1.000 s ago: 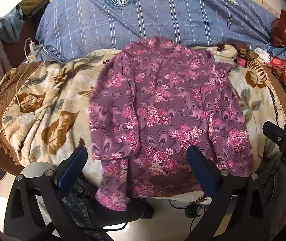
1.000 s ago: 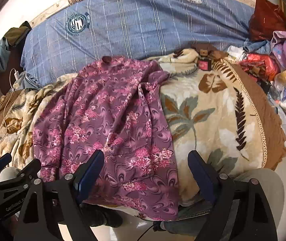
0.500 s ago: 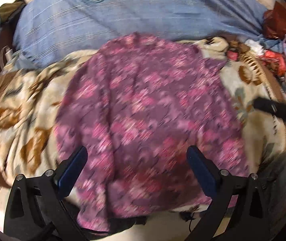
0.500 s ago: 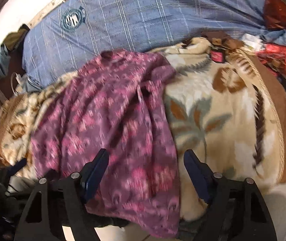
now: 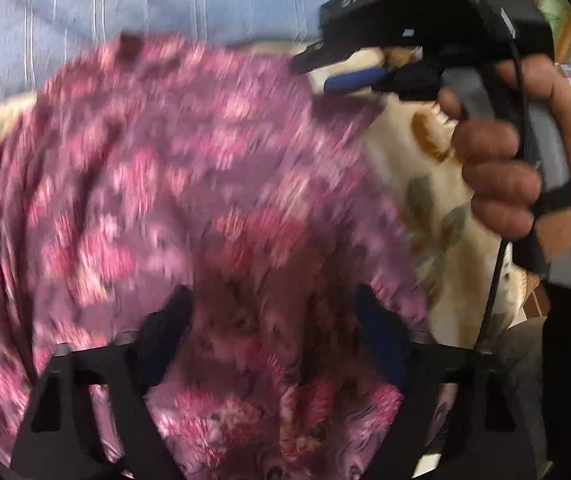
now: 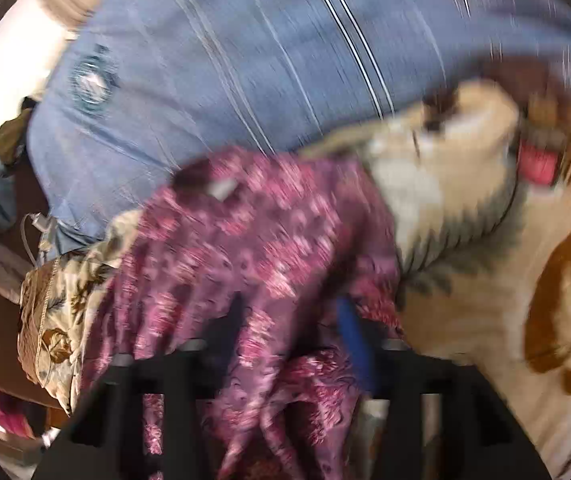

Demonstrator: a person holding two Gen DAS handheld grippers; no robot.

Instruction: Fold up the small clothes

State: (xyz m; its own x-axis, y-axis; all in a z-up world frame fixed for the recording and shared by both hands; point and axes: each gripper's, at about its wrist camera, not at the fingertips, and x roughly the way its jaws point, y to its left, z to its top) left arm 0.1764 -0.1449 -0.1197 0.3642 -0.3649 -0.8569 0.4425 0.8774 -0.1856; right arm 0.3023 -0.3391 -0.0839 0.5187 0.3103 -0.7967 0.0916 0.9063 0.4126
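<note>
Cloth of the purple top on the bed is now bunched between both hand-held grippers: left spread, right narrowed, grip uncertain. Folding is judged begun.

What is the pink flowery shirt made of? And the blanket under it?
Shirt: looks like thin, soft printed fabric, since it drapes and wrinkles; blur hides the weave. Blanket: seems thick fuzzy fleece, matte, with a plush-looking leaf print.
</note>
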